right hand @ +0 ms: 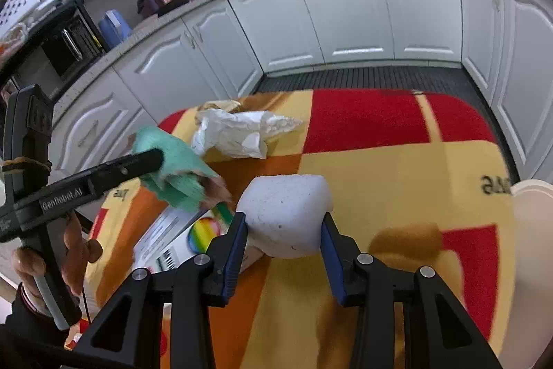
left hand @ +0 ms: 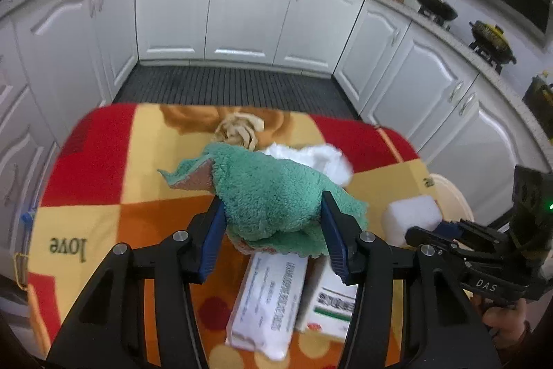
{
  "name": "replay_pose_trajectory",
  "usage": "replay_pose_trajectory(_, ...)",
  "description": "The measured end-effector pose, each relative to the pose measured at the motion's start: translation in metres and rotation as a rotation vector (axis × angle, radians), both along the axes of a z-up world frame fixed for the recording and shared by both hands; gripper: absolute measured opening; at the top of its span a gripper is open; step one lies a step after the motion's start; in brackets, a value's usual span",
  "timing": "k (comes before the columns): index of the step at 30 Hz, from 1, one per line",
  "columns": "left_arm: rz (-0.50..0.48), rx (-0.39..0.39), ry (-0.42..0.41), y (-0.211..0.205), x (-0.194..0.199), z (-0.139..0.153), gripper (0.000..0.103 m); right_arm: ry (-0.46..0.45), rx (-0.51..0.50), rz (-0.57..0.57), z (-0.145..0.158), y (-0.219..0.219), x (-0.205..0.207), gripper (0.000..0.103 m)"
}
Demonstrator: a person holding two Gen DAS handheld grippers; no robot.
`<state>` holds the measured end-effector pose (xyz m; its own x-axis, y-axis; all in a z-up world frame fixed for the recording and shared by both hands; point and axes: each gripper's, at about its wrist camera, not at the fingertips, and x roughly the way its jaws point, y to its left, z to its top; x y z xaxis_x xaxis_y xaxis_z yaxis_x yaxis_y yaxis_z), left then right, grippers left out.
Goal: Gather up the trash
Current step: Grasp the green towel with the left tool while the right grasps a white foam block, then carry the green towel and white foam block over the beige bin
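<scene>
My left gripper is shut on a green fluffy cloth and holds it above the blanket-covered table. The cloth also shows in the right wrist view. My right gripper is shut on a white foam block, held above the table; the block also shows in the left wrist view. Crumpled white paper and a tan wad lie at the table's far side.
White packets and a printed box lie on the table under the cloth. A cream round container stands at the table's right edge. White kitchen cabinets ring a dark floor mat beyond the table.
</scene>
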<state>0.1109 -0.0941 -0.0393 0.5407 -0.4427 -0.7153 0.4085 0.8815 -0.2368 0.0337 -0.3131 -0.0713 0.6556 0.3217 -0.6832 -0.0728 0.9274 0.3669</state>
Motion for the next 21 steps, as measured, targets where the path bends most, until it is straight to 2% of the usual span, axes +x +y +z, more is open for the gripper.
replay_pose_trajectory(7, 0.007, -0.023, -0.018, 0.009, -0.031, 0.024, 0.05, -0.049, 0.012, -0.016, 0.021, -0.007, -0.04, 0.04)
replay_pose_trajectory(21, -0.063, -0.016, -0.025, -0.024, -0.086, 0.023, 0.051, -0.07, 0.011, -0.052, 0.027, -0.019, -0.095, 0.04)
